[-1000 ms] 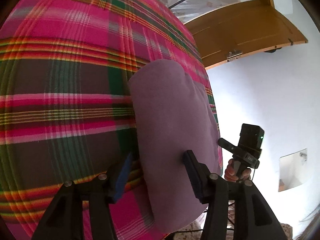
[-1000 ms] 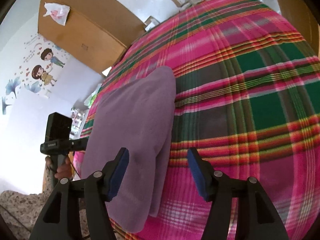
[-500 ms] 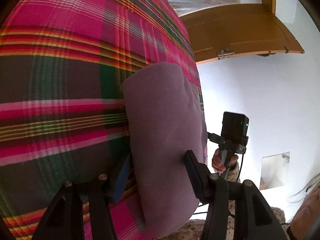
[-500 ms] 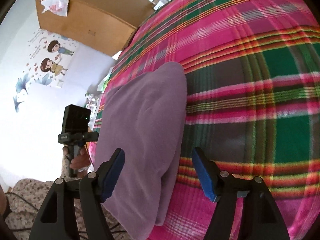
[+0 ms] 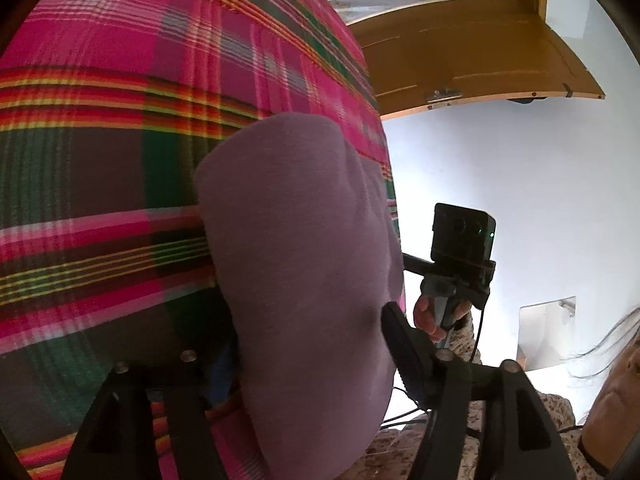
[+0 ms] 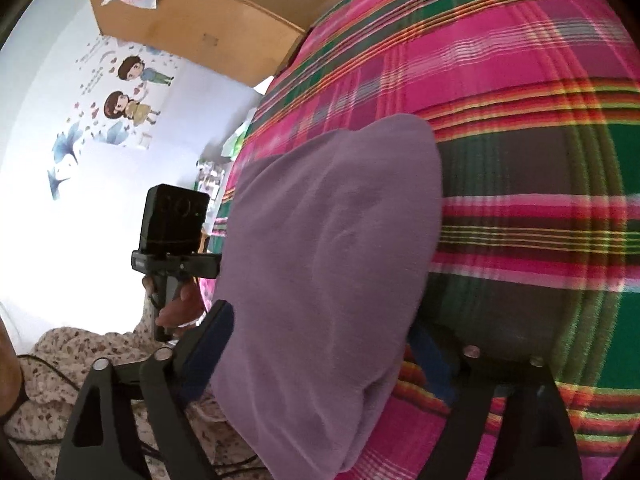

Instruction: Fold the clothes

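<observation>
A folded mauve fleece garment (image 5: 304, 280) lies on a bed covered with a pink, green and brown plaid sheet (image 5: 100, 160), close to the bed's near edge. The left tool (image 5: 312, 344) straddles one end of the garment: its jaws are opening and stand wide, with the soft fabric between them, one black finger (image 5: 404, 344) resting against the cloth's outer side and the other mostly hidden under the fold on the sheet side. The right tool (image 6: 320, 340) straddles the opposite end in the same way, jaws opening and wide, the cloth bulging between its blue-padded fingers (image 6: 216, 324). Neither tool's pads visibly pinch the fabric. Beyond the left tool's outer finger, a hand (image 5: 430, 314) grips the handle of the other tool, with its black camera box above. Past the right tool, a brown cardboard box (image 6: 200, 28) stands against a white wall bearing cartoon stickers (image 6: 128, 92).
</observation>
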Action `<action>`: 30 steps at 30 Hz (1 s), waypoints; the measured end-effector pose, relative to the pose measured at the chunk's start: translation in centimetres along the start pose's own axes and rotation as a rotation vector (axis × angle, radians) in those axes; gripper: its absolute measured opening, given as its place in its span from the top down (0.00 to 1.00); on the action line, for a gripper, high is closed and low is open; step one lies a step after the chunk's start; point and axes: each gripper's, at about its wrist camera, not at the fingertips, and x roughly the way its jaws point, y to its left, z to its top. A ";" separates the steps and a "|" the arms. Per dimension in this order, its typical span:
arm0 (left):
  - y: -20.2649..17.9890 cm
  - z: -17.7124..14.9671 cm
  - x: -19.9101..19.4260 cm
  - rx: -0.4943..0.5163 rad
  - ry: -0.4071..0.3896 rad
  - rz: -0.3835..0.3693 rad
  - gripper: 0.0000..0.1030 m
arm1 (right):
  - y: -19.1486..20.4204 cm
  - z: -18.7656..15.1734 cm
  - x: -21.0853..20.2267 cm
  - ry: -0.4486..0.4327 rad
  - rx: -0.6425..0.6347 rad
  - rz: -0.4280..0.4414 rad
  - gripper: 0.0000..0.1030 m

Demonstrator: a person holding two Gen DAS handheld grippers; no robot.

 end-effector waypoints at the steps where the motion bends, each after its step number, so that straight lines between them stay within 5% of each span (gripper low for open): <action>1: 0.0 0.0 0.1 0.000 0.004 0.003 0.31 | 0.1 0.0 0.1 -0.001 -0.003 0.000 0.09; 26: -0.1 0.4 -0.3 -0.020 0.028 0.019 0.46 | 0.5 -0.6 -0.2 -0.054 0.045 -0.029 0.08; 30: 0.1 0.5 -0.6 -0.021 0.030 0.019 0.46 | 0.7 -0.8 -0.5 -0.076 0.047 -0.072 0.18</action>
